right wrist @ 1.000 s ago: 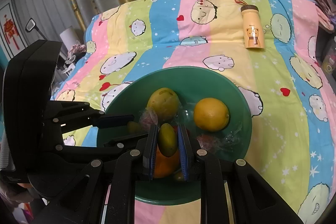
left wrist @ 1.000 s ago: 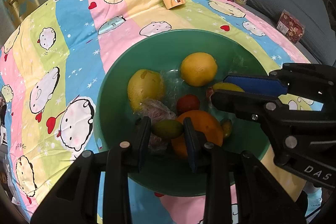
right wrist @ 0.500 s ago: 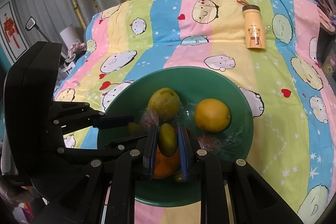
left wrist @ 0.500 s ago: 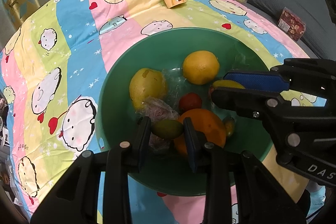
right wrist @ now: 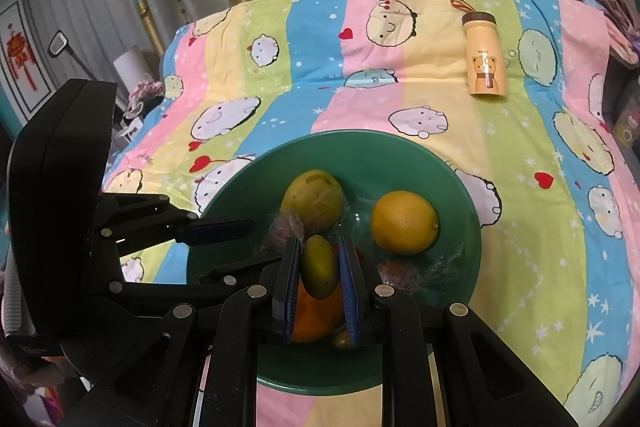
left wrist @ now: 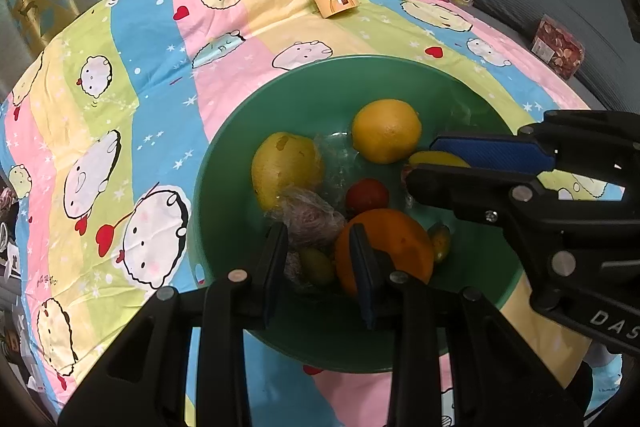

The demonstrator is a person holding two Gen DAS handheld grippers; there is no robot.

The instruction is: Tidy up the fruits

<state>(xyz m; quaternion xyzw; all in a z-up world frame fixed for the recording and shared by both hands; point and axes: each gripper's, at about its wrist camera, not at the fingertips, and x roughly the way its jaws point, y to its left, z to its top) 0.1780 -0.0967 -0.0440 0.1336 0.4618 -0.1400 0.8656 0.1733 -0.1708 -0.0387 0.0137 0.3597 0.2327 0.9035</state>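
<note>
While the left claw (left wrist: 318,261) hangs low over the near side of the green bowl (left wrist: 240,131), its two fingers stand apart and grip nothing; a small green fruit (left wrist: 316,265) lies loose in the bowl in the gap between them, beside a crumpled plastic wrap (left wrist: 310,217). Further left, the striped cartoon bedsheet (left wrist: 120,75) spreads out under the bowl. Just right of that claw sits a large orange (left wrist: 394,247), its skin against the inner face of the right finger. Behind it lie a yellow-green mango (left wrist: 286,173), a small red fruit (left wrist: 367,195) and a round yellow citrus (left wrist: 386,135), all inside the bowl.

Moving right, the right claw (right wrist: 320,267) is closed narrowly on a small yellow-green mango (right wrist: 319,266), held upright between the blue pads above the orange (right wrist: 312,319). In its own view the bigger mango (right wrist: 314,199) and the citrus (right wrist: 404,221) rest beyond it in the bowl (right wrist: 460,187). Well past the bowl, on the right of the sheet (right wrist: 520,155), a yellow bear-print bottle (right wrist: 484,57) lies on its side.
</note>
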